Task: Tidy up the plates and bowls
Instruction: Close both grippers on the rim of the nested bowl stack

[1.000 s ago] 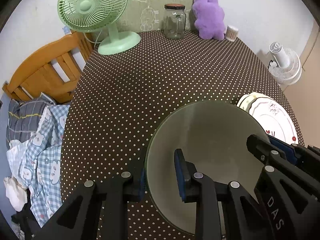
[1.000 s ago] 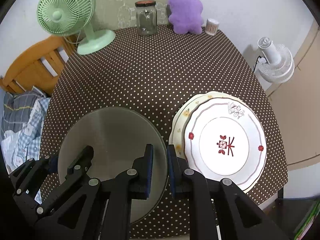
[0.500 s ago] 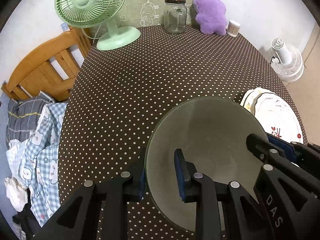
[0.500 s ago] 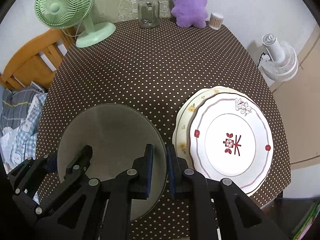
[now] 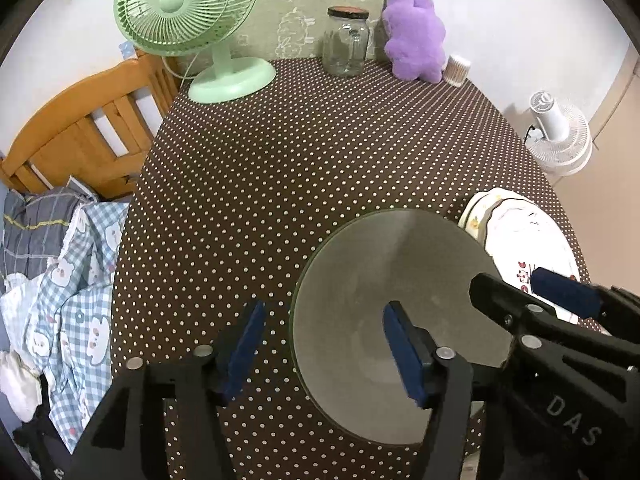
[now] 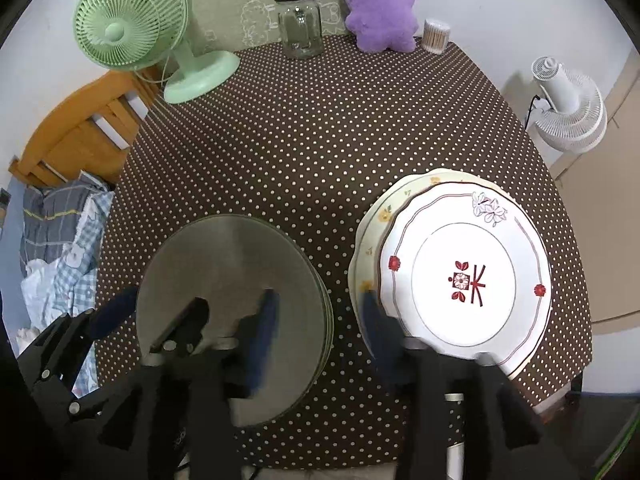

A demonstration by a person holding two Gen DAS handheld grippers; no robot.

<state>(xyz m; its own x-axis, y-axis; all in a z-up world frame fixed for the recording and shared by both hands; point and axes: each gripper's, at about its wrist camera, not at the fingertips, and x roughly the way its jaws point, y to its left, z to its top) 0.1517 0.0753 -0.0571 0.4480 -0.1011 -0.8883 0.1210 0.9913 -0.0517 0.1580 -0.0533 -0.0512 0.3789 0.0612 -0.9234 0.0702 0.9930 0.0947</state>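
Desk: brown polka-dot cloth on desk (image 6: pixel 320 140); green fan (image 6: pixel 132 28) at 11 o'clock, glass jar (image 6: pixel 298 22) and purple plush (image 6: pixel 378 4) at 12, wooden chair (image 5: pixel 80 136) w/ checked laundry at 9, white fan (image 6: pixel 568 112) on floor at 2.
Grey plates: grey round plate (image 6: pixel 232 312) lies flat on desk at 7 o'clock in right-wrist view; edge at 4 o'clock shows layered rims, so prob. a stack, count unclear.
Patterned plates: white plate w/ red flower motif (image 6: pixel 464 280) sits on a cream plate (image 6: pixel 372 220), at 4 o'clock, just beside the grey one, not touching.
Left gripper: left gripper (image 5: pixel 324 344) jaws opening; they straddle the grey plate's rim at 9 o'clock, one pad outside over cloth, one over the plate. Pads clear of rim, so released.
Right gripper: right gripper (image 6: pixel 320 320) jaws opening, blurred; they straddle the grey plate's rim at 3 o'clock, outer finger close to the cream plate's edge. Nothing pinched.
Progress: looks like plates sorted into two piles by kind, grey one just set down. No bowls seen in either view.
Left to do: can't tell; maybe bowls off-frame, else task near done. Next prob. lift both grippers clear w/o nudging rims.
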